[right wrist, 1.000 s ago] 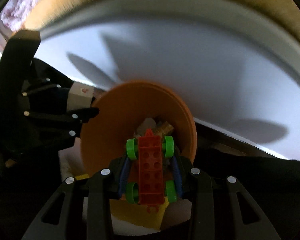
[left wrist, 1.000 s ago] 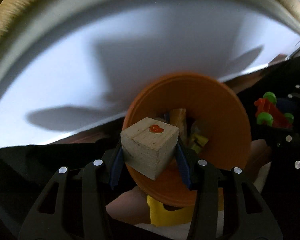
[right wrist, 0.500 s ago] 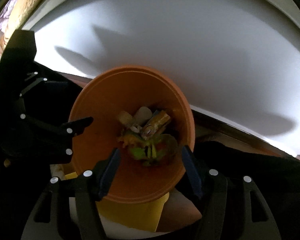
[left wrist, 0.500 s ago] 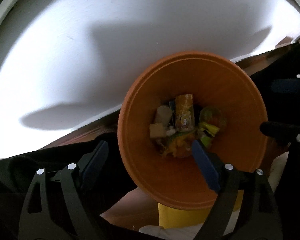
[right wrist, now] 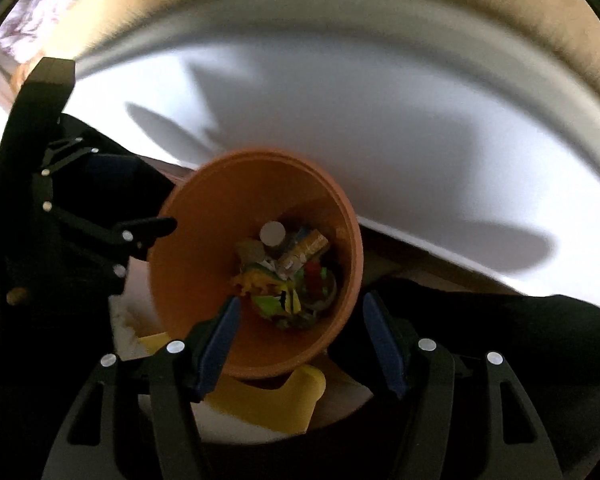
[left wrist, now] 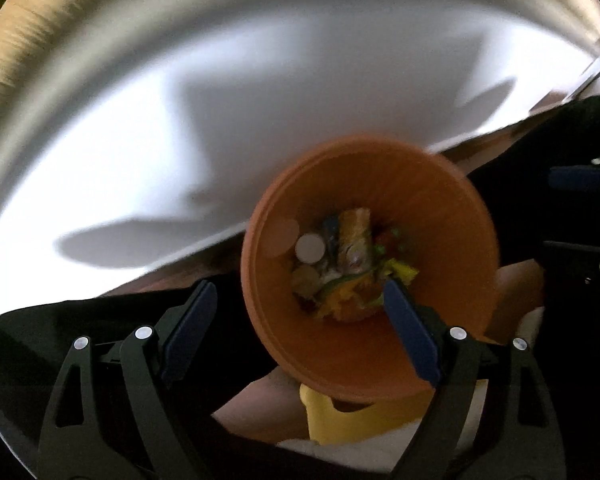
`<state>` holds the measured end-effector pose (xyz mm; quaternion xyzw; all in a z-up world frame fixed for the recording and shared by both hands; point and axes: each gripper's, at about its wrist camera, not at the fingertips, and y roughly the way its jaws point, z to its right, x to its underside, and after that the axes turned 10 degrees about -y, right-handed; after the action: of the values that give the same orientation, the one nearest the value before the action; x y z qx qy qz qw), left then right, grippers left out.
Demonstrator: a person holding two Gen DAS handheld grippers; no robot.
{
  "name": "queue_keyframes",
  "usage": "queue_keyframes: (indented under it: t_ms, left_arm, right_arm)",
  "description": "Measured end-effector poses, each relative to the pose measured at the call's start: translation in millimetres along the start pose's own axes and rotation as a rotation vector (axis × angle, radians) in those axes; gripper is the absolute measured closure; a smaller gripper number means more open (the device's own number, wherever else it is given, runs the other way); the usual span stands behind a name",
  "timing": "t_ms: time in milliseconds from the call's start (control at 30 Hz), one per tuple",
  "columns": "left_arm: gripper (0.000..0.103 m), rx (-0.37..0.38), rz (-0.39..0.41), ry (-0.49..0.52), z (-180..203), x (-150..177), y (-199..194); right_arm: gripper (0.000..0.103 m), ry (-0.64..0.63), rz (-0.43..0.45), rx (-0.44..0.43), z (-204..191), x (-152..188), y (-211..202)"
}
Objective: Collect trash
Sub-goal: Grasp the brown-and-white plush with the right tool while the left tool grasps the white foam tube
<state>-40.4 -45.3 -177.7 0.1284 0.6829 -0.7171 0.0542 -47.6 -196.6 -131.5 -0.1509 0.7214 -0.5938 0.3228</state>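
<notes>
Two wrist fisheyes, each looking steeply down along its own fingers, close above the shared round orange plastic bin, from opposite sides

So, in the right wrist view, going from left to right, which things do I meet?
The left gripper → the orange bucket with the trash in it → black cloth at the right.

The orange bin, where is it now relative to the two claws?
In both wrist views the orange bin stands directly below the open left claw and right claw, against the white wall, with a yellow object beside it.
</notes>
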Motion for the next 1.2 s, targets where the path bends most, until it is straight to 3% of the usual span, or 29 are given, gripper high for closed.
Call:
queue_keyframes:
  t_ms: [100, 200, 300, 400, 500, 633, 833, 933, 1067, 1200]
  left_arm:
    - [0.020, 0.032, 0.095, 0.007, -8, -3, -49]
    - [0.019, 0.023, 0.258, 0.009, -26, -17, -110]
    - [0.011, -0.008, 0.397, -0.009, -44, -40, -148]
    - [0.011, -0.079, 0.486, -0.082, -69, -88, -166]
    - [0.011, -0.073, 0.529, -0.155, -87, -135, -165]
    - [0.011, -0.068, 0.555, -0.224, -100, -181, -150]
    - [0.011, -0.110, 0.533, -0.312, -110, -235, -118]
    - [0.011, -0.153, 0.523, -0.339, -121, -252, -107]
    - [0.011, -0.133, 0.513, -0.425, -144, -263, -102]
    - [0.011, -0.062, 0.379, -0.539, -171, -268, -73]
  right_arm:
    - [0.034, -0.030, 0.059, 0.010, -3, -2, -33]
    - [0.033, -0.040, 0.153, -0.015, -2, -8, -71]
    - [0.032, -0.020, 0.258, -0.053, 4, -22, -103]
    - [0.030, 0.037, 0.364, -0.082, 23, -47, -127]
    - [0.030, 0.063, 0.418, -0.041, 37, -76, -139]
    - [0.029, 0.066, 0.492, -0.005, 60, -134, -149]
    - [0.026, 0.044, 0.513, 0.081, 90, -222, -138]
    - [0.024, 0.071, 0.548, 0.076, 106, -265, -128]
    - [0.022, 0.082, 0.562, 0.048, 117, -322, -101]
    - [0.022, 0.008, 0.510, 0.049, 110, -371, -66]
